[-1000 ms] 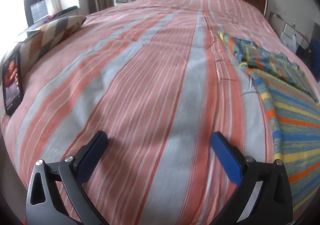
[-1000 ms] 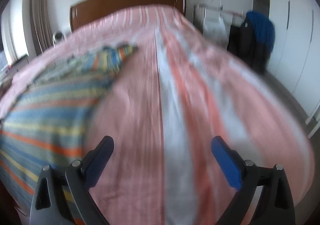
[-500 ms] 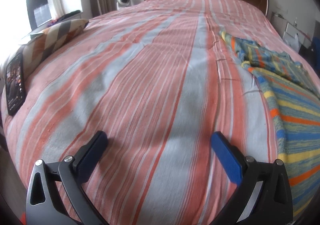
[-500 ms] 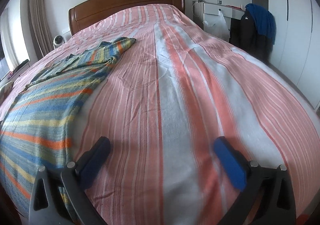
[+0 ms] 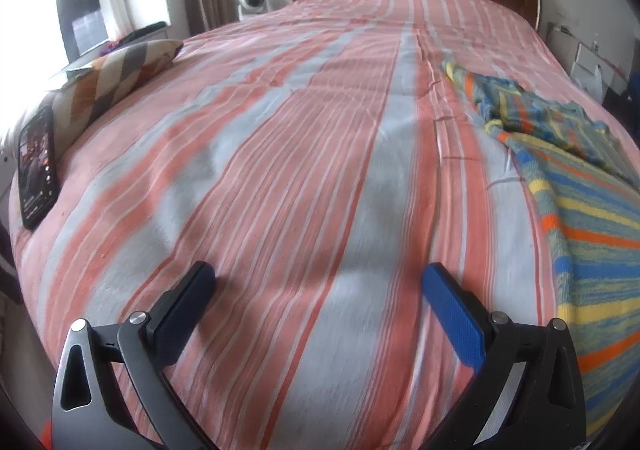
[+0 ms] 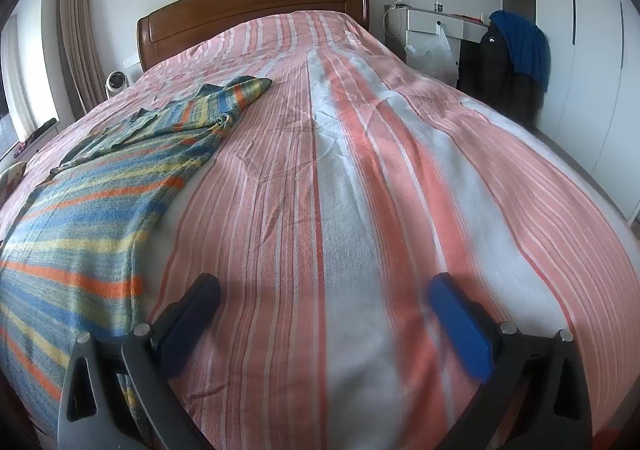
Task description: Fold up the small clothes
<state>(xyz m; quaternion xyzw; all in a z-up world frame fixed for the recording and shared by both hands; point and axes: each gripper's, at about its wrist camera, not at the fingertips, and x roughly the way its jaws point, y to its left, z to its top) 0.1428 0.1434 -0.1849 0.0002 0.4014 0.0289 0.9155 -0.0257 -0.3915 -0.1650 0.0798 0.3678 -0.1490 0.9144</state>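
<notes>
A striped knit garment (image 5: pixel 576 210) in blue, yellow, green and orange lies spread along the bed, its sleeve end reaching toward the headboard. In the left wrist view it is at the right edge; in the right wrist view the garment (image 6: pixel 92 210) fills the left side. My left gripper (image 5: pixel 318 274) is open over bare bedspread, to the left of the garment, holding nothing. My right gripper (image 6: pixel 324 286) is open too, hovering over bedspread just right of the garment's edge, with its left finger (image 6: pixel 188 314) close to the fabric.
The bed has a pink, orange and white striped cover (image 5: pixel 304 138) and a wooden headboard (image 6: pixel 256 2). A phone (image 5: pixel 36 166) and a patterned cushion (image 5: pixel 116 74) lie at the bed's left edge. A white desk (image 6: pixel 432 26) and a chair draped with dark and blue clothes (image 6: pixel 508 58) stand on the right.
Both grippers stayed open. The left view shifted slightly toward the bed's foot and left. The right view steadied from a blur and drew back a little, showing more of the garment.
</notes>
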